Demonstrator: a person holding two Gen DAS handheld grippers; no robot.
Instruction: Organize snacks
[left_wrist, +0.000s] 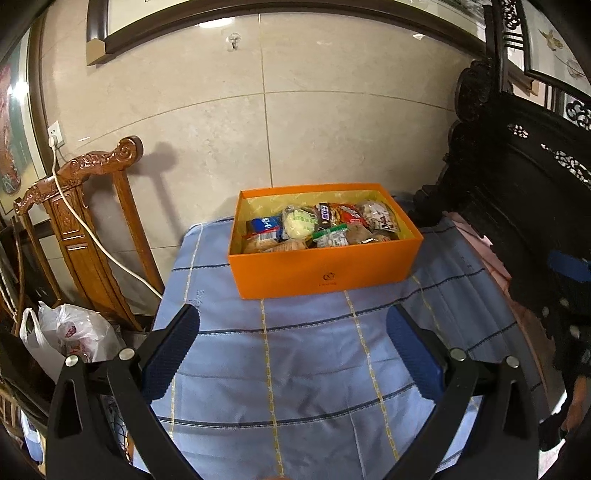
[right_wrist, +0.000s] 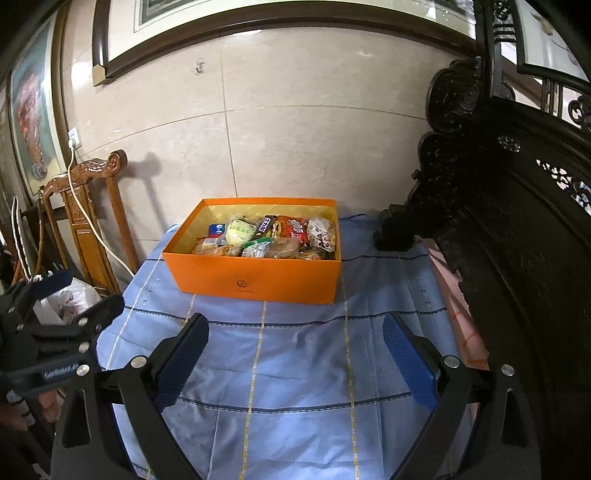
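Left wrist view shows both hand-held grippers (left_wrist: 291, 343) (right_wrist: 295, 347) spread apart and empty, short of the box (left_wrist: 321, 266) already packed with snacks (left_wrist: 317, 227).

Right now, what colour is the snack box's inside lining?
Yellow-green lining, inside the orange box; clearest in right wrist view.

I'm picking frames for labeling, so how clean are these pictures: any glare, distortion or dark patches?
Left wrist view: strong fisheye bends the wall tile lines, while the orange box and its snacks stay sharp. Right wrist view: same curvature, the carved dark furniture is nearly black, and the chair casts a soft wall shadow.
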